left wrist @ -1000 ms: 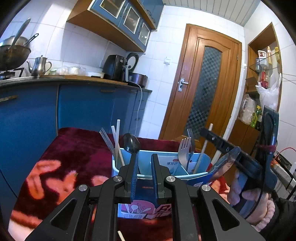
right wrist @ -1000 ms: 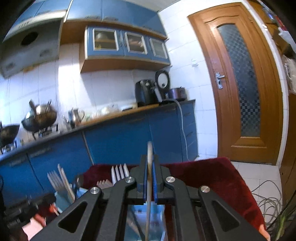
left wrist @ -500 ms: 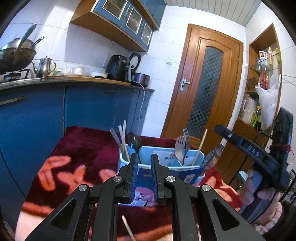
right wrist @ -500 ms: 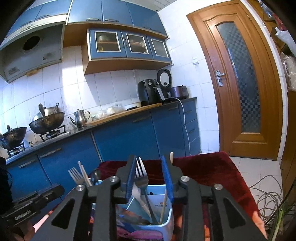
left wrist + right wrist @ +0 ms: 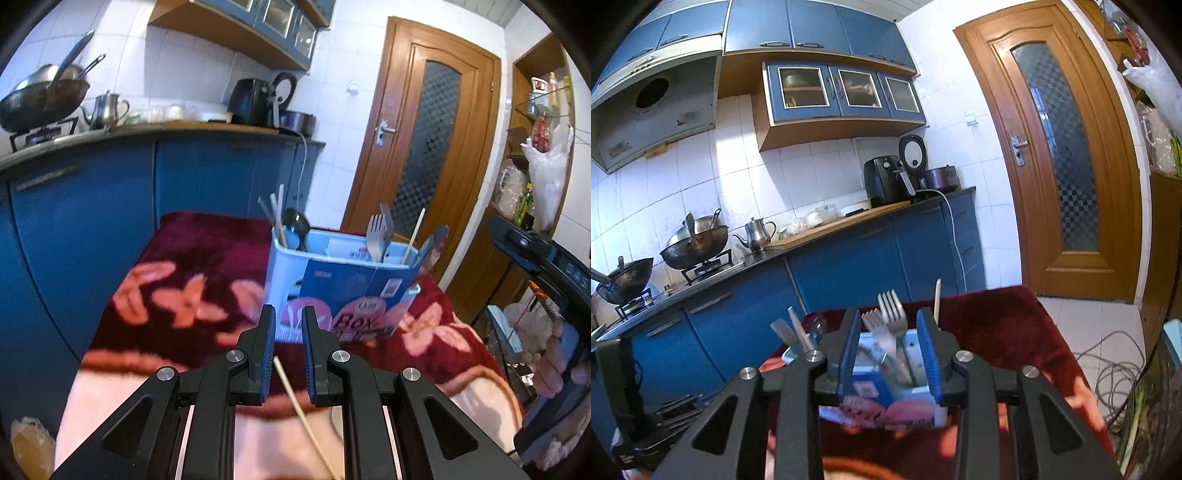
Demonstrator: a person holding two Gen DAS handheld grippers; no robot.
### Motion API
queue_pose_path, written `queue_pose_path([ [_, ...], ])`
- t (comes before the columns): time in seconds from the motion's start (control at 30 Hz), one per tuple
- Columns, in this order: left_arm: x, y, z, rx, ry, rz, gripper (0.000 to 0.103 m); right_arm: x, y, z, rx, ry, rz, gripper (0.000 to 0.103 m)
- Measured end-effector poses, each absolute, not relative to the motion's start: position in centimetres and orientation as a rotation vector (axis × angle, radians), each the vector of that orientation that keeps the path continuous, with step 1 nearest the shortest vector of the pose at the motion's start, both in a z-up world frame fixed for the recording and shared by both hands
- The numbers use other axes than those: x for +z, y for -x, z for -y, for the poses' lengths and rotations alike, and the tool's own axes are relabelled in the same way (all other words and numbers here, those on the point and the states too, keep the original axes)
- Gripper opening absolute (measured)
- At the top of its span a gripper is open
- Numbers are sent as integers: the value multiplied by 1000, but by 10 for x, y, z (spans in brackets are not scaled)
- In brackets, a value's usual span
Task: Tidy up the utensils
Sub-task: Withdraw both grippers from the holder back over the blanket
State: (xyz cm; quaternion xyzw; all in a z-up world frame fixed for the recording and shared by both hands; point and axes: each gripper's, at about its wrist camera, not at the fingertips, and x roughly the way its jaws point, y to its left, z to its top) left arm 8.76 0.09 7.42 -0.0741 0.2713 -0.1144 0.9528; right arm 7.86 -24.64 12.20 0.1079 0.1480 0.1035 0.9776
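One loose chopstick (image 5: 295, 395) lies on the blanketed table beneath the narrowly parted, empty left hand-held gripper (image 5: 288, 325), presumably next for the utensil box (image 5: 343, 284), while the right hand-held gripper (image 5: 888, 354) hovers wide and empty above it.

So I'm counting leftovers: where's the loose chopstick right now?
In the left wrist view, the loose chopstick lies on the blanket beneath the left gripper, short of the utensil box.

Forks (image 5: 376, 232) in box (image 5: 343, 291) on blanket (image 5: 192, 266)
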Motion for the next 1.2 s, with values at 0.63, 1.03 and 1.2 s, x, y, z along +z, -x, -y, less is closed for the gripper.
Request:
queue_pose_path([
  [0.63, 38, -74, 3, -232, 141, -717, 14, 66, -30, 251, 99, -257, -507, 38],
  [1.03, 15, -87, 17, -224, 139, -819, 14, 39, -23, 265, 83, -304, -569, 41],
  [1.2, 9, -91, 24, -227, 132, -850, 14, 28, -24, 277, 72, -338, -590, 42],
])
